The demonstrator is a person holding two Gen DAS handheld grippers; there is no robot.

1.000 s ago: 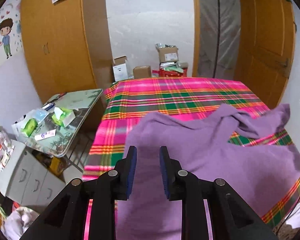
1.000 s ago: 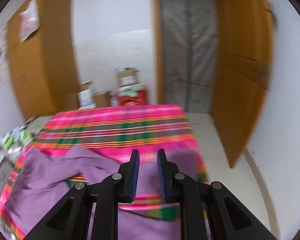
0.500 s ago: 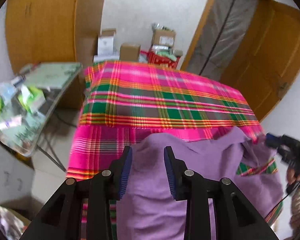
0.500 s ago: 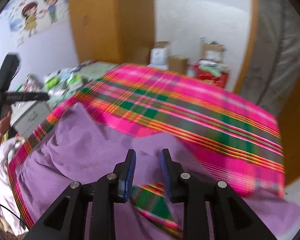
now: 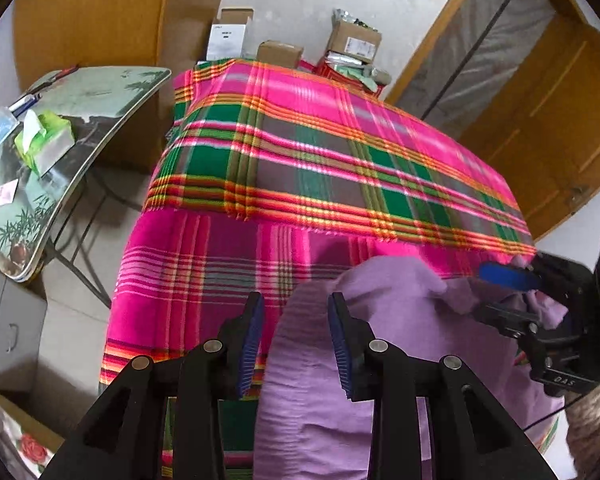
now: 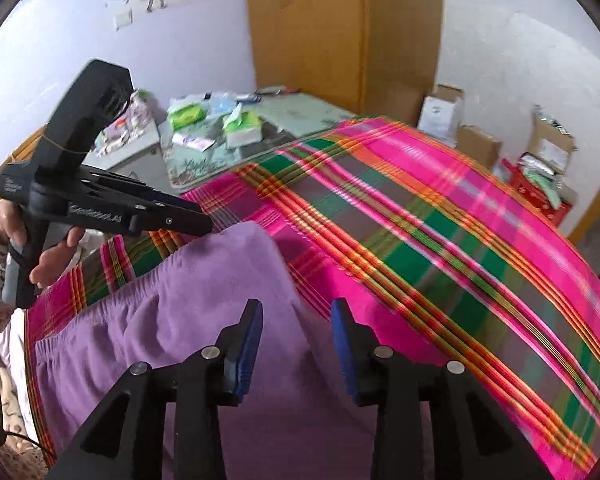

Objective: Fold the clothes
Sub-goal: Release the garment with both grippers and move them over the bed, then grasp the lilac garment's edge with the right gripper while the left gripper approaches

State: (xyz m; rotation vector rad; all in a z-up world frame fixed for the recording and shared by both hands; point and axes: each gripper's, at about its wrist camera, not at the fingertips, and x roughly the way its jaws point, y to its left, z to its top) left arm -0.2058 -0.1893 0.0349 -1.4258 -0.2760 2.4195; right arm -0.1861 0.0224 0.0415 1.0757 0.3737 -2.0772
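A purple garment (image 5: 380, 344) lies crumpled on the near part of a bed with a pink, green and orange plaid cover (image 5: 320, 168). My left gripper (image 5: 296, 312) is open above the garment's left edge, nothing between its fingers. My right gripper (image 6: 296, 320) is open over the garment (image 6: 188, 320) near its raised fold. In the left wrist view the right gripper (image 5: 500, 292) shows at the right, open around a bunched part of the cloth. In the right wrist view the left gripper (image 6: 204, 226) reaches in from the left, tips at the garment's upper edge.
A folding table (image 5: 100, 92) with tissue packs and small items stands left of the bed. Cardboard boxes (image 5: 352, 40) sit beyond the bed by the wall. A wooden wardrobe (image 6: 308, 28) and a wooden door (image 5: 548, 112) flank the room.
Both grippers dropped closer to the garment and their fingers opened wider. The left view swung down and left; the right view swung left, bringing the left gripper into sight.
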